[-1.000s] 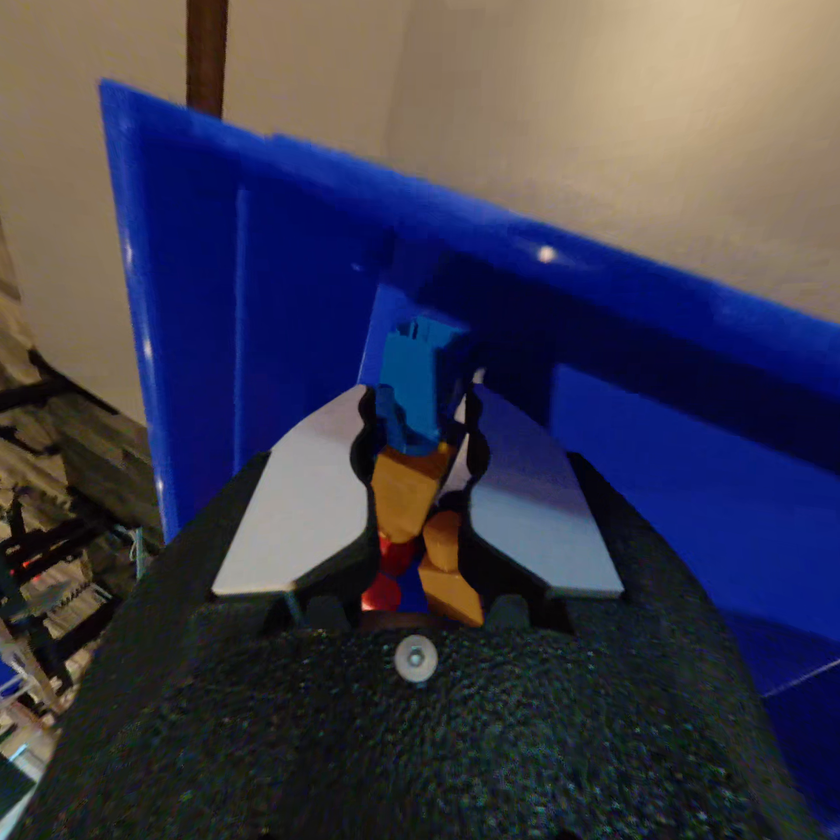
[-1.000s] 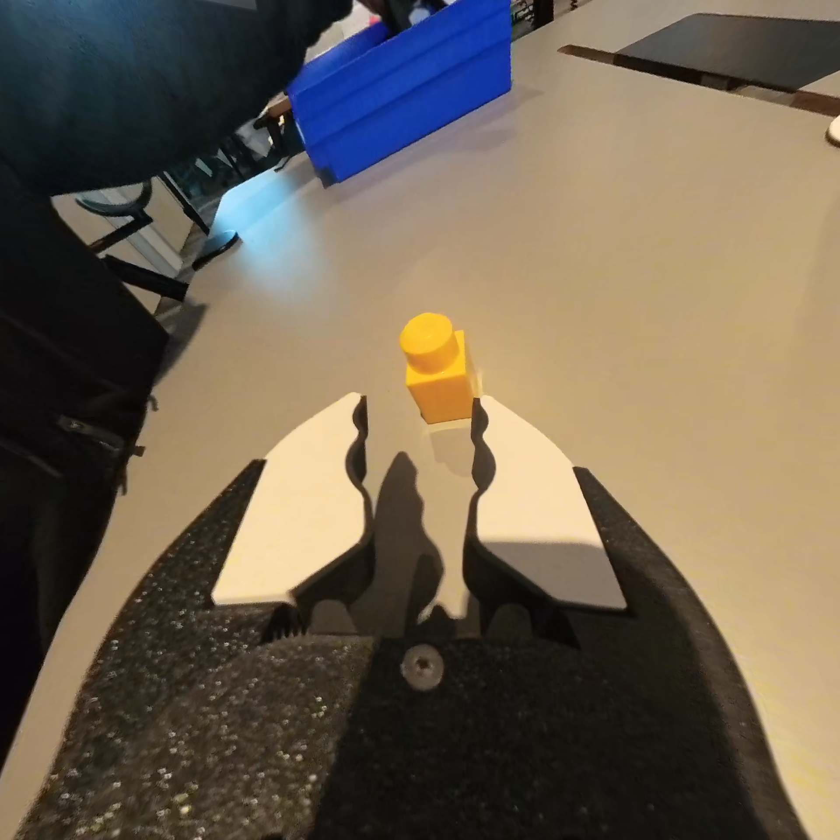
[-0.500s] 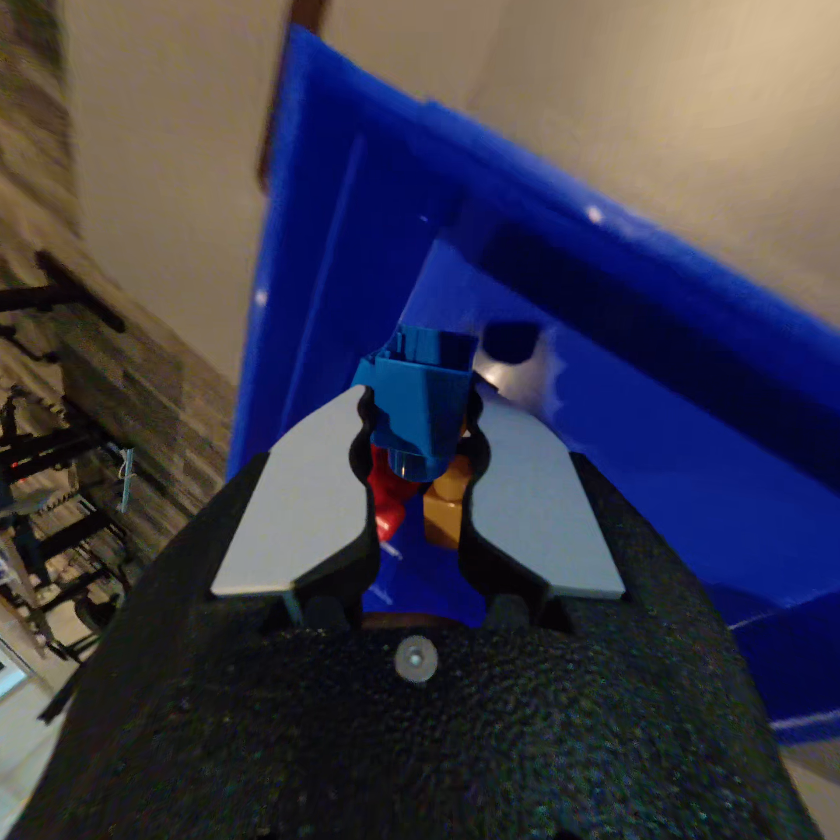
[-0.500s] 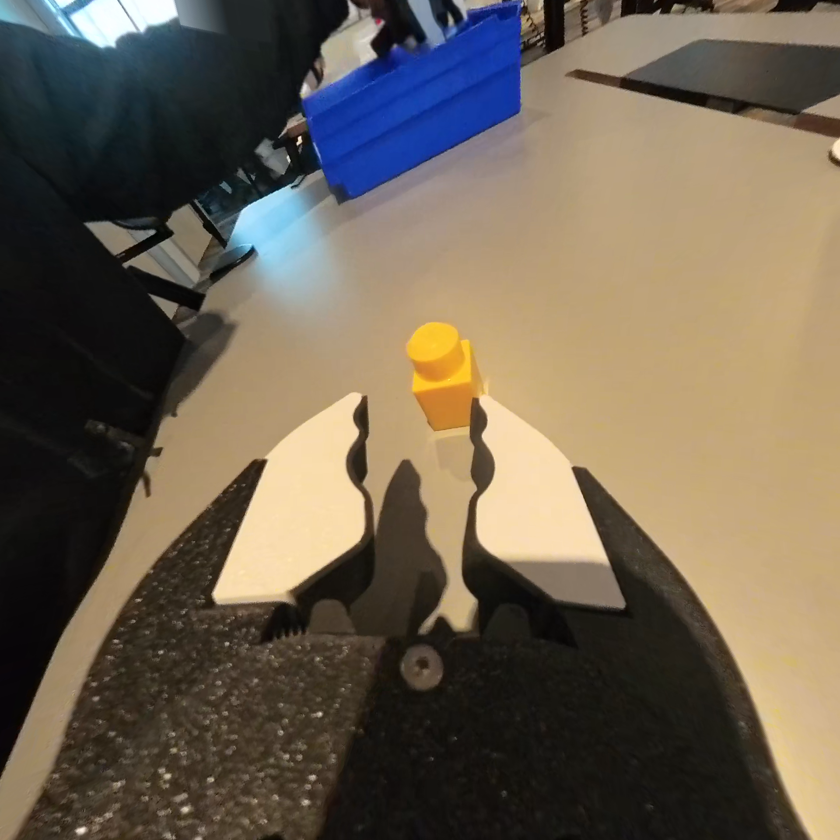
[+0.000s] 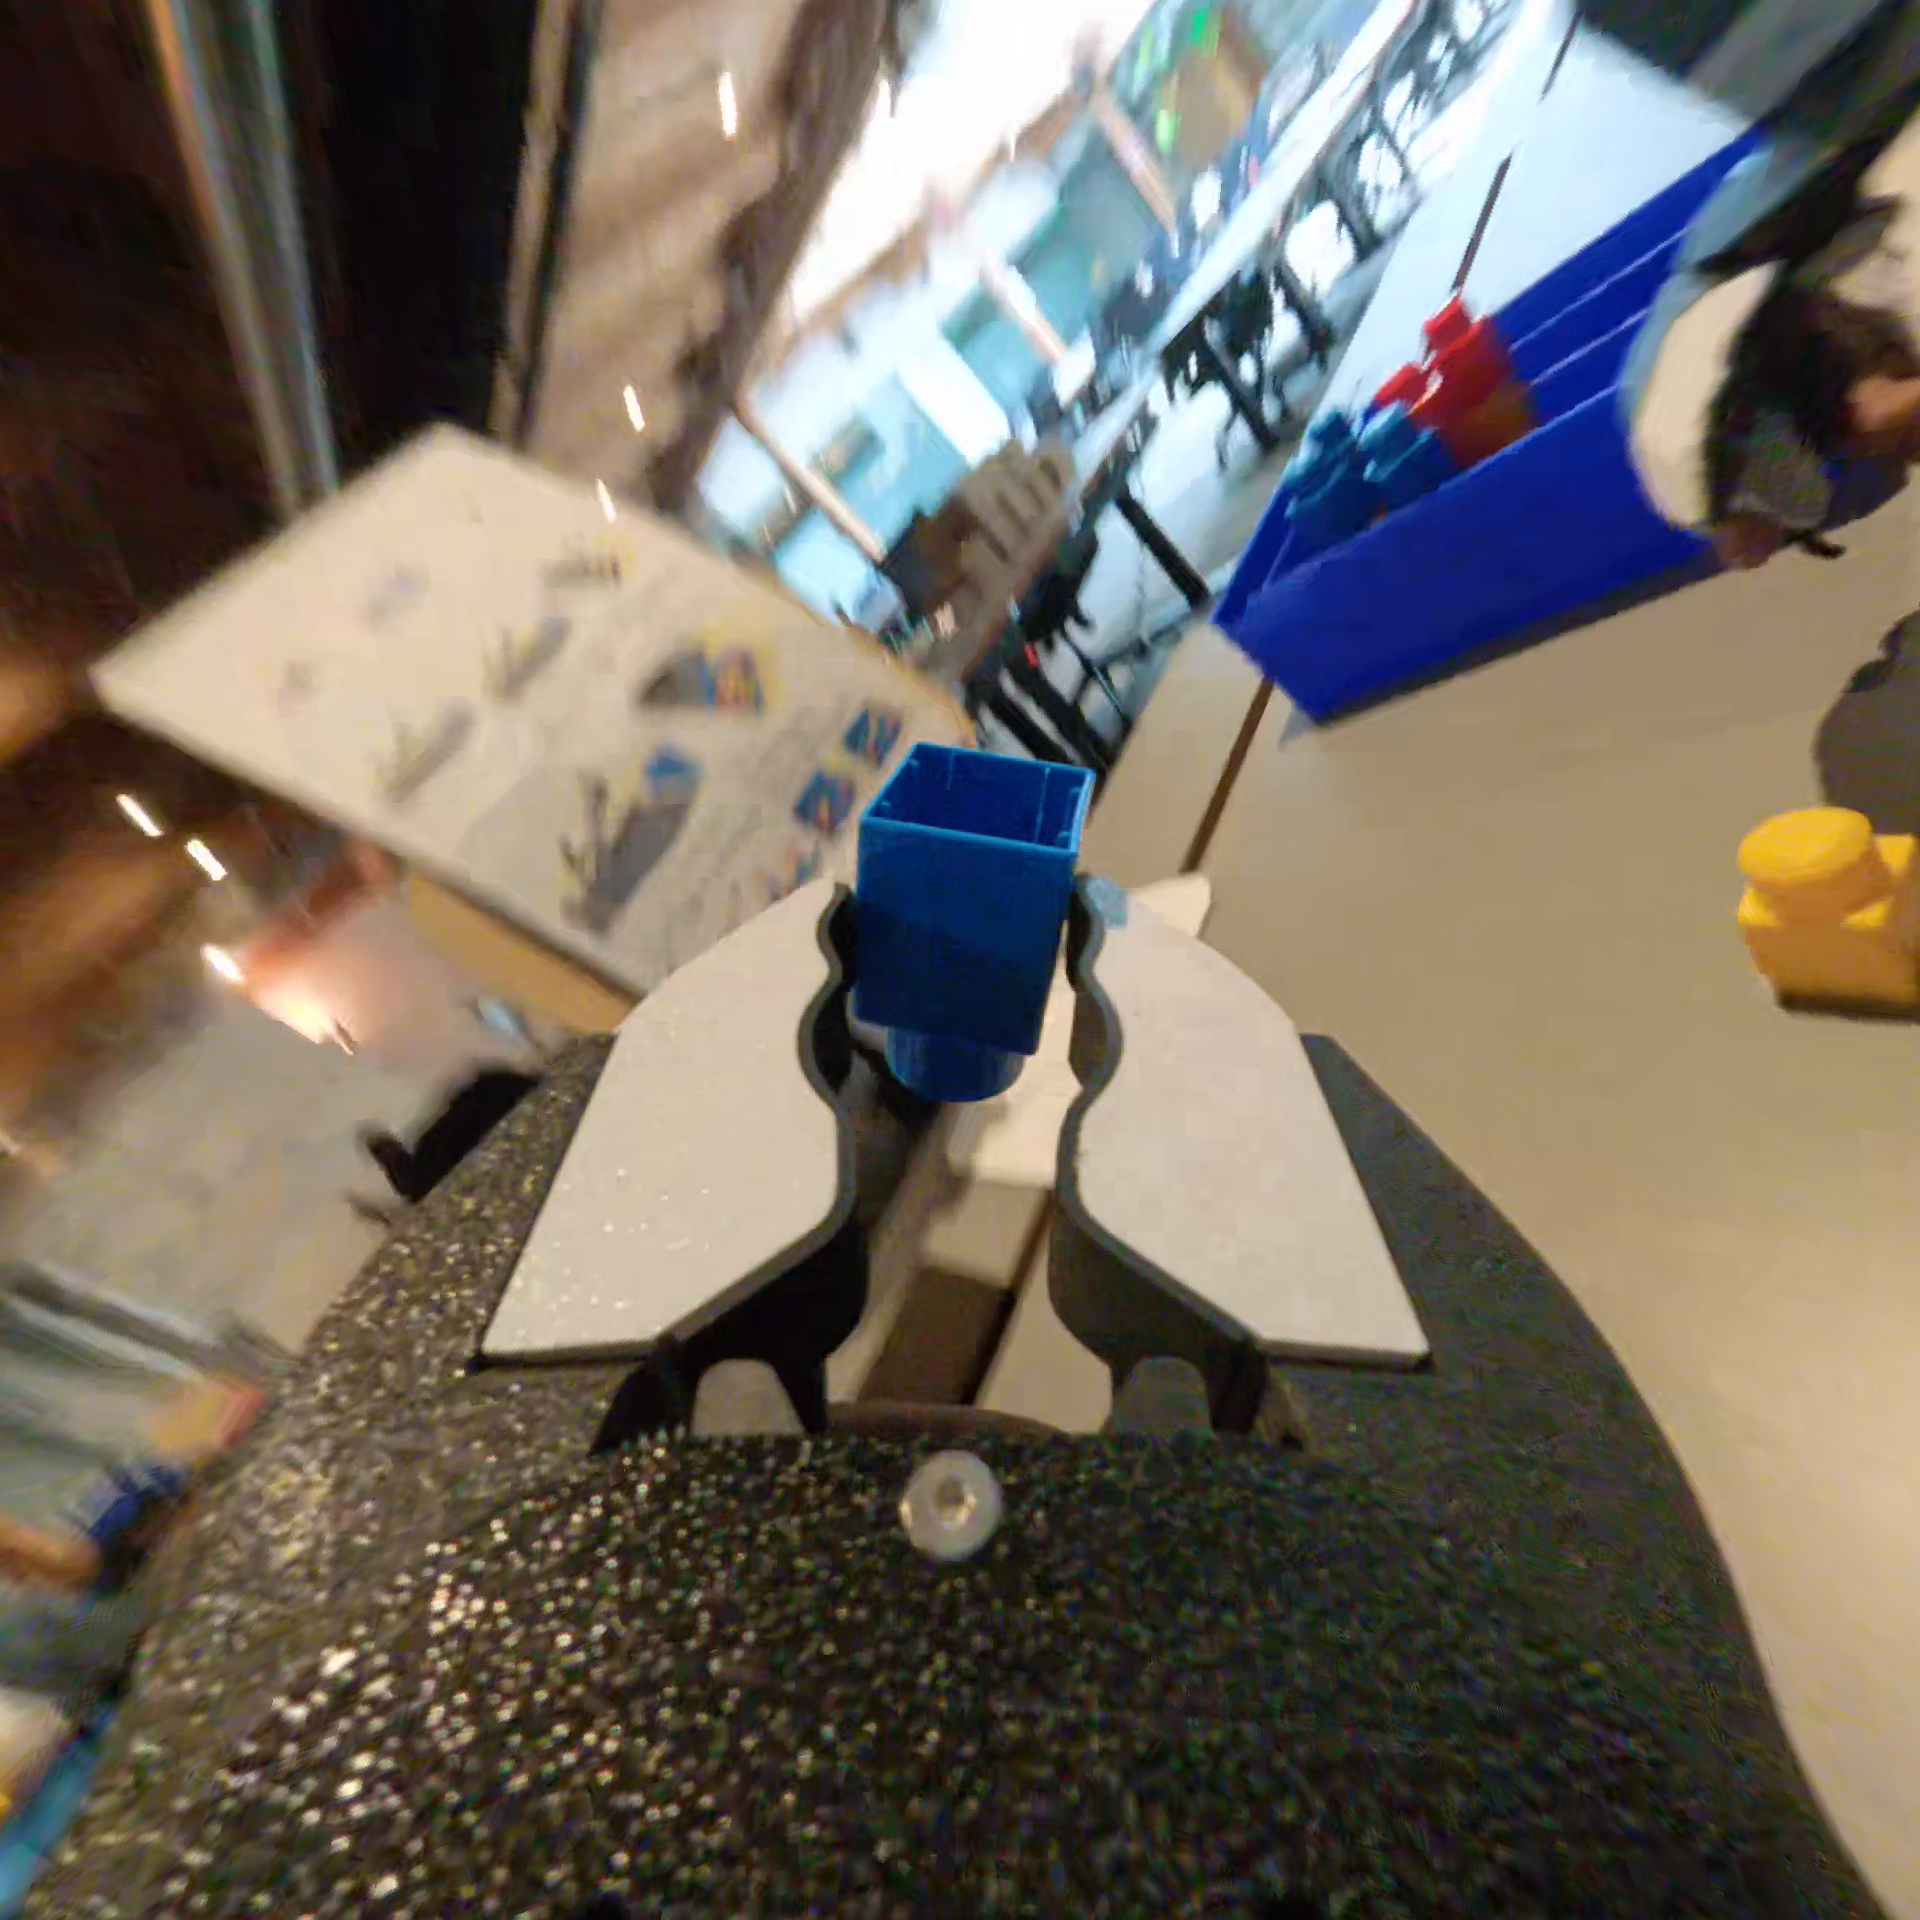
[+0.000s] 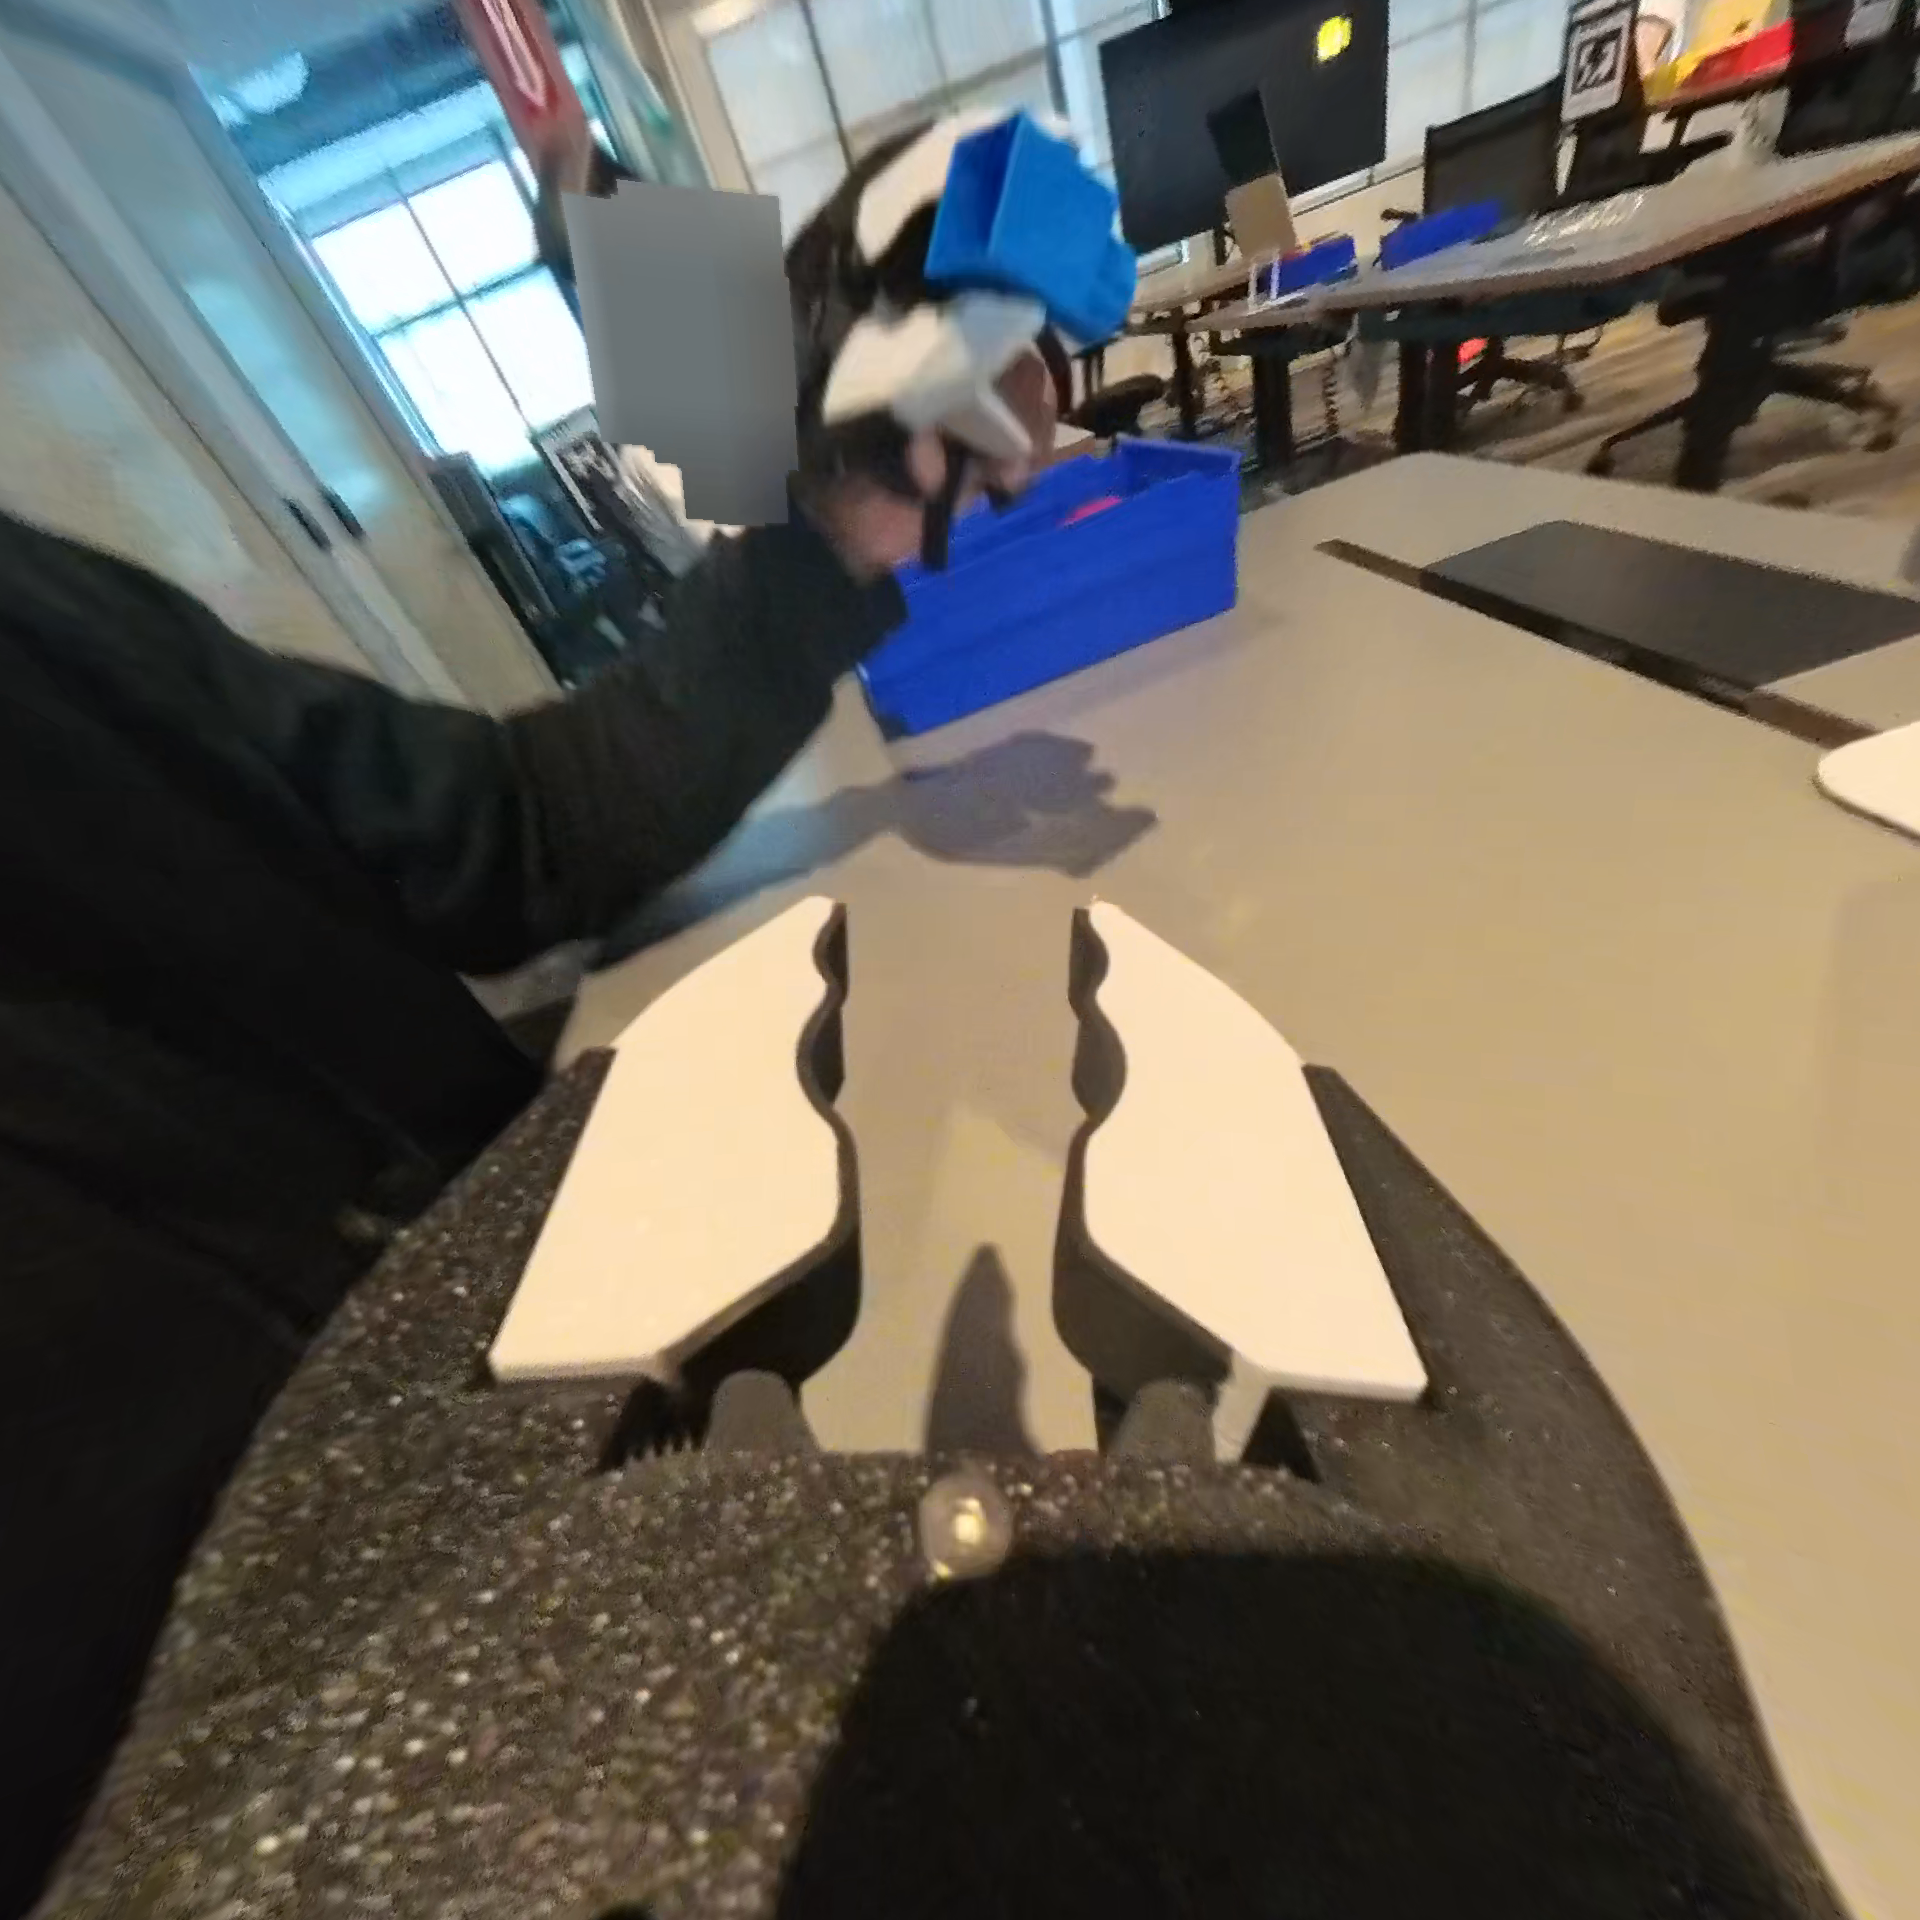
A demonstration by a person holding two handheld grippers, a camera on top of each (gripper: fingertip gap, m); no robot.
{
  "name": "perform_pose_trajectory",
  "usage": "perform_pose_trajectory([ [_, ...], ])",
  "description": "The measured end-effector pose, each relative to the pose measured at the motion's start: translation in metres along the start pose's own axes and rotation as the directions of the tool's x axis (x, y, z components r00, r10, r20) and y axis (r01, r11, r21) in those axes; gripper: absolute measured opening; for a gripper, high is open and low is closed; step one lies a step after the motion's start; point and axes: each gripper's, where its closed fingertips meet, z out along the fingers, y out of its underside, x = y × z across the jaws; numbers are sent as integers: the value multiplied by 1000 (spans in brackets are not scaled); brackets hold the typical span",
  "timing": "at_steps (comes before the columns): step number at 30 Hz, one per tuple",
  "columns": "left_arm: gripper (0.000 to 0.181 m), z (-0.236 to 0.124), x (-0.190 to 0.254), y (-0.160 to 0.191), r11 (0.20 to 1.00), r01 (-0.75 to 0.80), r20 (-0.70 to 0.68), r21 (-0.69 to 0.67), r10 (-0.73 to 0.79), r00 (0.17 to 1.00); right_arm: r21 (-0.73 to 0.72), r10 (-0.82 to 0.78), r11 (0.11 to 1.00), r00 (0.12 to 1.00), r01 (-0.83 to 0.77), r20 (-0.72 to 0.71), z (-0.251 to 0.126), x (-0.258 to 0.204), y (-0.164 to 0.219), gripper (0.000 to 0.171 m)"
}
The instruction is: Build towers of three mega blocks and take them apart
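Blue block (image 5: 961,914): blue plastic, clenched between the fingertips of the left tool (image 5: 961,909), hollow underside facing away from the camera, its stud pointing back toward the tool body.
Left tool: grasping the blue block; in the right wrist view it shows far off, raised in the air above the blue bin (image 6: 1049,592), blurred by motion.
Right tool (image 6: 956,914): released, jaws apart with only bare bench (image 6: 1455,935) between them.
Yellow block (image 5: 1834,909): stands upright on the bench, well to the right of the blue block, cut off by the right edge of the left wrist view; it does not show in the right wrist view.
Blue bin: sits on the bench beyond the blue block, up and to the right of it in the left wrist view, with red and blue blocks (image 5: 1455,374) inside, too blurred to count.
Hidden or unclear: the background behind the blue block is smeared; a pale board (image 5: 468,665) with coloured marks lies left of it, details unreadable. A dark sleeve (image 6: 468,748) fills the left of the right wrist view and covers part of the bench edge.
Other: a dark mat (image 6: 1683,603) lies on the bench, right of the blue bin.
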Motion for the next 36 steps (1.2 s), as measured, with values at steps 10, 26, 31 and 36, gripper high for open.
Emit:
perform_pose_trajectory([
  [10,38,52,111,-49,749,-662,249,16,639,728,66,405,896,869,-439,286,29,8,-40,53],
  [26,38,57,151,-34,525,-851,276,-2,818,504,-101,545,832,770,-546,332,49,3,-4,40],
  [31,38,57,155,-34,523,-852,269,6,820,505,-117,550,830,768,-545,327,48,2,-1,40],
  [36,38,57,159,-38,507,-862,262,16,830,493,-130,545,834,766,-536,340,45,-2,0,40],
])
